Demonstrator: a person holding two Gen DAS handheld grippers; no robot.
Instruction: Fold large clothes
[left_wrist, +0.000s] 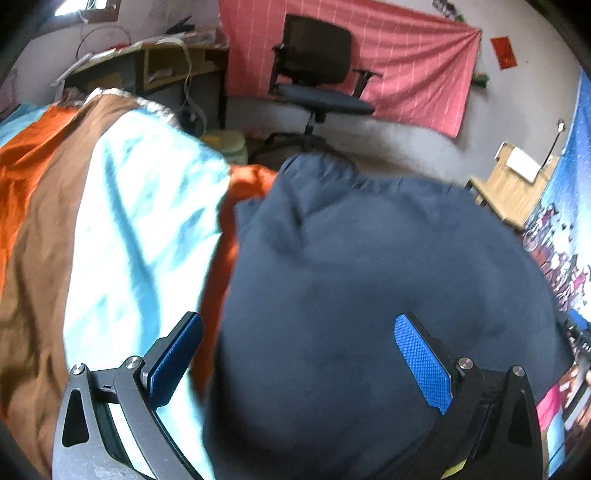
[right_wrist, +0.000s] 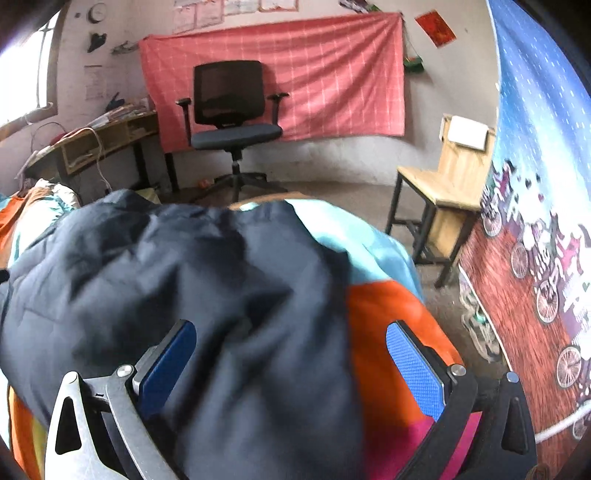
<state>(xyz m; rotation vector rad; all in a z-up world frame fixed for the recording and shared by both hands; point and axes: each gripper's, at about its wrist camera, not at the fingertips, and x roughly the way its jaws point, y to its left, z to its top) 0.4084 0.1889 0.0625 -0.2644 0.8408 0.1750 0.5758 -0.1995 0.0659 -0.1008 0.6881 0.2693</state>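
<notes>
A dark navy garment lies bunched on a bed covered by a striped sheet of orange, brown and light blue. My left gripper hangs open over the garment's left edge; its blue-padded fingers are wide apart with nothing pinched. In the right wrist view the same navy garment fills the middle, rumpled, over the striped sheet. My right gripper is open above the garment's right edge, its left finger over the cloth and its right finger over the orange stripe.
A black office chair stands before a pink wall cloth. A cluttered desk is at the left, a wooden chair at the right. A printed blue and red banner leans along the right side.
</notes>
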